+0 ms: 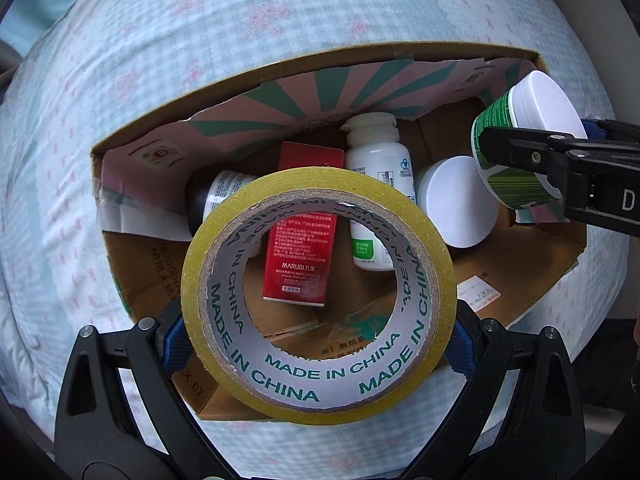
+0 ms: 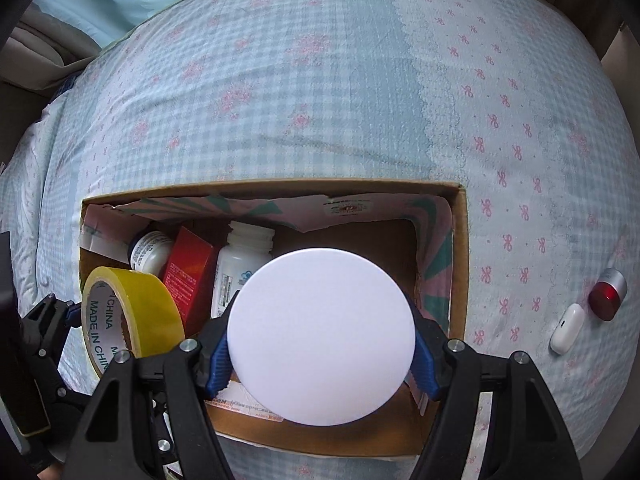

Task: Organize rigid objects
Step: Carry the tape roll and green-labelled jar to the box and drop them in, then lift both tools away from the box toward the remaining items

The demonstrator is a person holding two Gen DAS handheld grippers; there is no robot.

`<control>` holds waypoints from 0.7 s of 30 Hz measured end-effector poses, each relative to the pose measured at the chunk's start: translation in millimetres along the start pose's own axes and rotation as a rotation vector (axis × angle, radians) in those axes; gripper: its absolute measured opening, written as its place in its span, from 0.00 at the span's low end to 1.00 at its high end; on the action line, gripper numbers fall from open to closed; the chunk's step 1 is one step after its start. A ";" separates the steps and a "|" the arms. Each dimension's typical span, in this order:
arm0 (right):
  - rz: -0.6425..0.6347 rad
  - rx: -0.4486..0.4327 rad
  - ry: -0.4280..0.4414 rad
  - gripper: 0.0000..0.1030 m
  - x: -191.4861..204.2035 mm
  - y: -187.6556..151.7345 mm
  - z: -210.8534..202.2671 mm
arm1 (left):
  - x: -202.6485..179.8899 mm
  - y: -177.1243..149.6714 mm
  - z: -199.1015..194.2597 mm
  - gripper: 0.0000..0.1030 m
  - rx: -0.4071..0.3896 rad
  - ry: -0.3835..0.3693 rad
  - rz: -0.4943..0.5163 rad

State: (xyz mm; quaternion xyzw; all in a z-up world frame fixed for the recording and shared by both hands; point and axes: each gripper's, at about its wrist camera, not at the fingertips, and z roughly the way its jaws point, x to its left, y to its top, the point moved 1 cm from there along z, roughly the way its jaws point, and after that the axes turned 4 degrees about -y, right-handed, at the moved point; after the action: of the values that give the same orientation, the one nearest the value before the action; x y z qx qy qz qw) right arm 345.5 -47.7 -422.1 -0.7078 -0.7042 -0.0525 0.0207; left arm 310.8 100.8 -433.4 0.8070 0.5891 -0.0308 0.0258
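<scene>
An open cardboard box (image 1: 532,264) (image 2: 460,264) sits on a bed. My left gripper (image 1: 318,342) is shut on a roll of yellow tape (image 1: 224,248) (image 2: 156,300) and holds it over the box's near left side. My right gripper (image 2: 320,350) (image 1: 532,152) is shut on a green jar with a white lid (image 2: 320,332) (image 1: 516,144), held over the box's right side. Inside the box lie a red carton (image 1: 300,248) (image 2: 188,280), a white pill bottle (image 1: 376,160) (image 2: 240,256), a dark bottle (image 1: 216,192) (image 2: 150,254) and a white-lidded jar (image 1: 460,200).
The bed has a light blue checked sheet (image 2: 320,100) with pink prints. A white earbud case (image 2: 566,328) and a small red and silver object (image 2: 608,292) lie on the sheet to the right of the box. Folded box flaps (image 1: 320,92) line the far inner wall.
</scene>
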 end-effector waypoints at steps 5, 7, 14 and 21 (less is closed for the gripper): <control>-0.003 0.026 0.012 0.65 0.5 6.6 10.5 | -1.2 4.4 8.2 0.94 0.032 -0.008 0.013; 0.005 0.020 0.012 0.72 0.0 6.8 11.5 | 0.7 2.7 10.0 0.98 0.056 -0.028 0.003; -0.015 -0.092 0.026 1.00 -6.3 5.9 -11.5 | 8.6 -7.0 -6.9 1.00 0.035 -0.054 -0.021; 0.005 -0.093 0.032 1.00 -9.6 -6.8 -29.7 | 9.0 -17.8 -24.8 1.00 0.012 -0.034 -0.022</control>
State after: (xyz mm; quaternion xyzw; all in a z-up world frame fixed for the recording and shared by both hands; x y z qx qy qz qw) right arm 337.3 -60.3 -393.9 -0.7088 -0.6988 -0.0964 -0.0006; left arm 297.0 116.7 -409.5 0.7999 0.5974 -0.0483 0.0304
